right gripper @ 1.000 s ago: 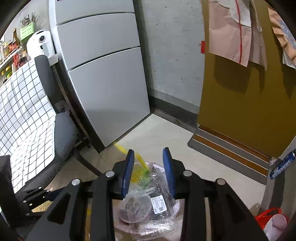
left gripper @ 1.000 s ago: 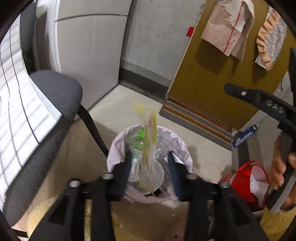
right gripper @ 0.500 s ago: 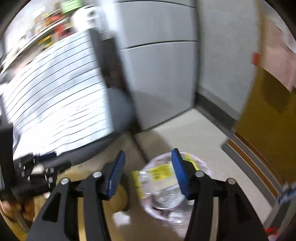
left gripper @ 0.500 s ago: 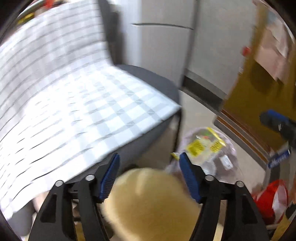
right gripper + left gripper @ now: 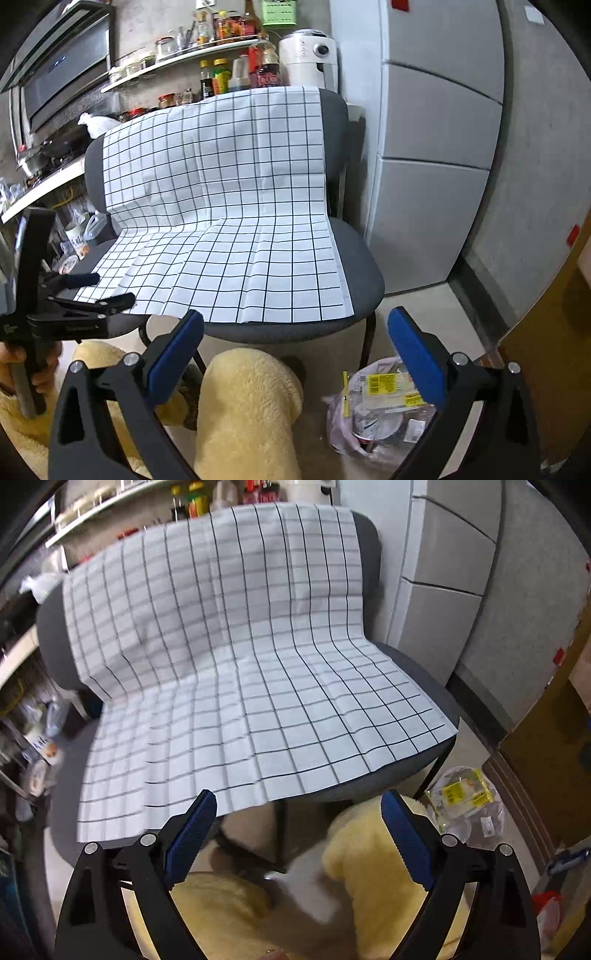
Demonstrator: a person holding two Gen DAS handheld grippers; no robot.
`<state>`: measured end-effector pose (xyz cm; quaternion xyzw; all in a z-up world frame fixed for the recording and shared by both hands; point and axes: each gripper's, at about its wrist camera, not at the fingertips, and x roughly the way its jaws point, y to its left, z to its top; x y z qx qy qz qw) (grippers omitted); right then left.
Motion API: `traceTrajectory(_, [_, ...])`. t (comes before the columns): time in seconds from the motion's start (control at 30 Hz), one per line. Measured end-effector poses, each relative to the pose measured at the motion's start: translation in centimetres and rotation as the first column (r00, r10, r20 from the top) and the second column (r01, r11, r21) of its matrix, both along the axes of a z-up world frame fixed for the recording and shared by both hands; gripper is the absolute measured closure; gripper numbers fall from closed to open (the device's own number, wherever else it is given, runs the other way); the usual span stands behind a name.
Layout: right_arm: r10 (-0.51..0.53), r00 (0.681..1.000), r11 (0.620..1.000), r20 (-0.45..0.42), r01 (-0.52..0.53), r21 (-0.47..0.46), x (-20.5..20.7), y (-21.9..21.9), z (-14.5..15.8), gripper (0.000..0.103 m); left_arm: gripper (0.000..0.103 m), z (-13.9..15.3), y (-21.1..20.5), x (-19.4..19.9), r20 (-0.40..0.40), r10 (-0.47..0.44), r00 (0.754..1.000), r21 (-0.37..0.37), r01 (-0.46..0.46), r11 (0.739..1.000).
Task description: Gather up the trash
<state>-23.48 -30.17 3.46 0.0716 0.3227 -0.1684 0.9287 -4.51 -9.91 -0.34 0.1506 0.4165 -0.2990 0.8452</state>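
A bin lined with a pale bag [image 5: 373,413] stands on the floor at the right of the chair, full of clear plastic trash with a yellow-labelled wrapper [image 5: 388,384] on top. It also shows in the left wrist view [image 5: 465,805]. My left gripper [image 5: 295,834] is open and empty, raised in front of the chair seat. My right gripper [image 5: 295,350] is open and empty, above and left of the bin. The left gripper also shows at the left of the right wrist view [image 5: 107,291].
A grey chair [image 5: 362,273] is draped with a white grid-patterned sheet [image 5: 229,206]. A grey fridge [image 5: 436,177] stands to its right, a brown door [image 5: 546,753] further right. Legs in yellow fleece [image 5: 247,410] are below the grippers. Kitchen shelves with bottles [image 5: 229,74] stand behind.
Both grippers swung up and left from over the bin to face the chair. Both jaws have opened wide. The yellow wrapper now lies in the bin.
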Motion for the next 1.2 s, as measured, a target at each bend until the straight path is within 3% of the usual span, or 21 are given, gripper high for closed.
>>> traceTrajectory(0.3, [-0.013,1.0,0.999,0.02,0.014,-0.043,-2.7,0.4,3.5,0.006,0.013,4.7,1.7,-0.9,0.06,-0.01,0.998,-0.021,0.011,1.0])
traceTrajectory(1.2, [-0.044,0.999,0.999,0.001,0.044,-0.002,-3.2,-1.6,2.1,0.006,0.013,4.2,0.3,-0.7,0.025,-0.003,1.0,-0.027,0.004,1.0])
